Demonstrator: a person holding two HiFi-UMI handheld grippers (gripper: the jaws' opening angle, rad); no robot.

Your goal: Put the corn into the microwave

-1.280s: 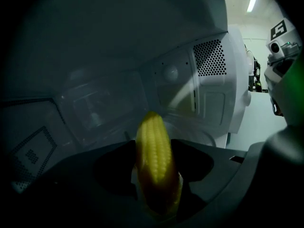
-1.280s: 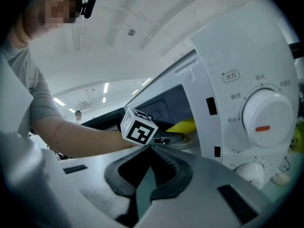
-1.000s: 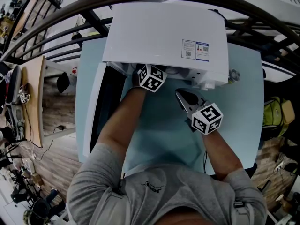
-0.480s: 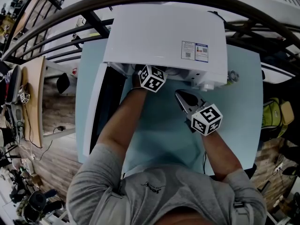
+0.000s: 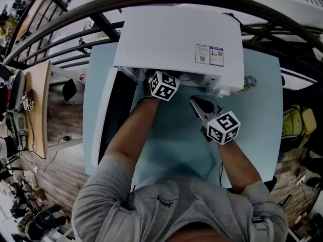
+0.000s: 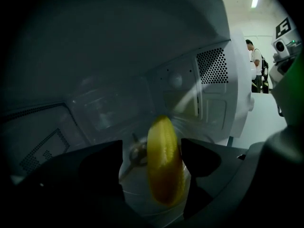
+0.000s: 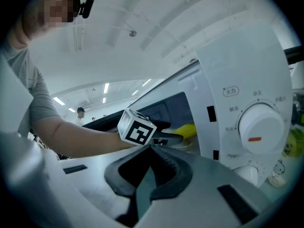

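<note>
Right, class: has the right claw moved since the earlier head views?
No. The right claw sits in the same spot, just off the front edge of the microwave.

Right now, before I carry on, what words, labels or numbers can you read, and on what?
"火力" (likely): boxed label on the control panel of the microwave.
Characters round the dial: too small to read.
Sticker on the microwave's top: blurred.
Print on the person's shirt: too small.
Marker cubes: patterns only, no words.
</note>
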